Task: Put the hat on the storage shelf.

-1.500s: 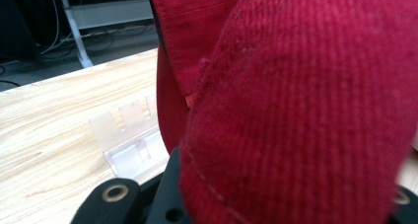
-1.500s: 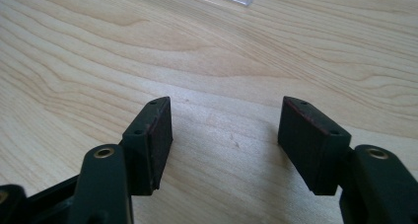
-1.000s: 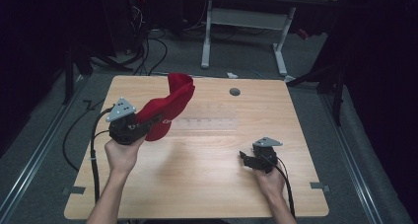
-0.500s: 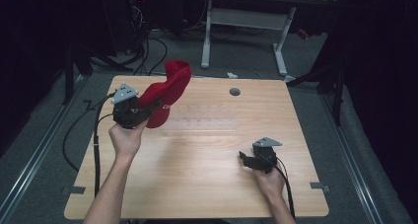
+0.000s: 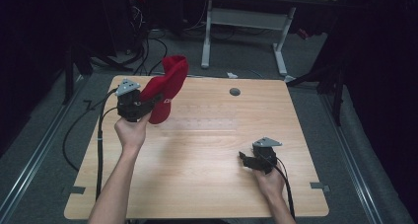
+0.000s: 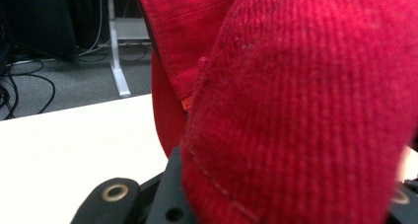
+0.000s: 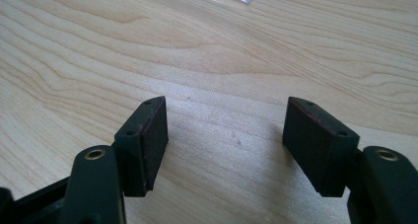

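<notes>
Carry step, by my read: left gripper (image 5: 148,104), upper left of the high view, is clamped on a red knit garment (image 5: 166,88), lifted clear over the far-left part of the wooden table (image 5: 207,184). Right gripper (image 5: 246,160), lower right, rests low with its jaws apart and nothing between them. Next probably calls for picking a drop spot, lowering the cloth, then opening.
</notes>
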`<state>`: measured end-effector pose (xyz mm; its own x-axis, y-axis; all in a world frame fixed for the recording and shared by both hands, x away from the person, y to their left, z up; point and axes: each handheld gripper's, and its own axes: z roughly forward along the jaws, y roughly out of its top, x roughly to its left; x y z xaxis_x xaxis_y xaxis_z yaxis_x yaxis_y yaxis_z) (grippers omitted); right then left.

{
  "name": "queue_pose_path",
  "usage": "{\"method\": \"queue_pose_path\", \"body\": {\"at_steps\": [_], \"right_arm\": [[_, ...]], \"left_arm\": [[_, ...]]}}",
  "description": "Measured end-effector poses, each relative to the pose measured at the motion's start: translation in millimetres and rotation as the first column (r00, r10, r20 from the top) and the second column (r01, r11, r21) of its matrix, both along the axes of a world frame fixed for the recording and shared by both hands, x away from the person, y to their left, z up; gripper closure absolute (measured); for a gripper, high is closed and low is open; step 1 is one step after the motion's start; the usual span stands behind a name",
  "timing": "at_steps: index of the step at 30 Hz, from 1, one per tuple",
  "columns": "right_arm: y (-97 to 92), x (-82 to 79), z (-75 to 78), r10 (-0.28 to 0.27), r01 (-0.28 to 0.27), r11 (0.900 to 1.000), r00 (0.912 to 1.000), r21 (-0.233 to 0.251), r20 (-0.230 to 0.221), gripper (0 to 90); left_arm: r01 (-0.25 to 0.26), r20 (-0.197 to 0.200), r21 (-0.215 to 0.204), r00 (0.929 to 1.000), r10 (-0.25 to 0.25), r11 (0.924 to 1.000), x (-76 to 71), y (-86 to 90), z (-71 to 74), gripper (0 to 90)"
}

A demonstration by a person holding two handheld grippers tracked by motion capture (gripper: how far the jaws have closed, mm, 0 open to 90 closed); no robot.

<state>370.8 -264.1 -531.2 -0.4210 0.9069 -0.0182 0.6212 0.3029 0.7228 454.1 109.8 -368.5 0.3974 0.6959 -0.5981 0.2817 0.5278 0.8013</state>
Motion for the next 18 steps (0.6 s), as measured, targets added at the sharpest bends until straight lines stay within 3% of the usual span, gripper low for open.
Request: {"method": "queue_pose_path", "body": {"at_steps": [8, 18], "right_arm": [[0.1, -0.1, 0.0, 0.001, -0.001, 1.0, 1.0, 0.0, 0.0, 33.9], [0.3, -0.2, -0.1, 0.001, -0.001, 1.0, 1.0, 0.001, 0.0, 33.9]], "left_arm": [[-0.035, -0.003, 0.042, 0.9994, 0.035, 0.9985, 5.4, -6.0, -7.7, 80.0], [-0.062, -0.022, 0.022, 0.9978, 0.063, 0.9978, 11.8, -9.0, -15.3, 79.9]]}}
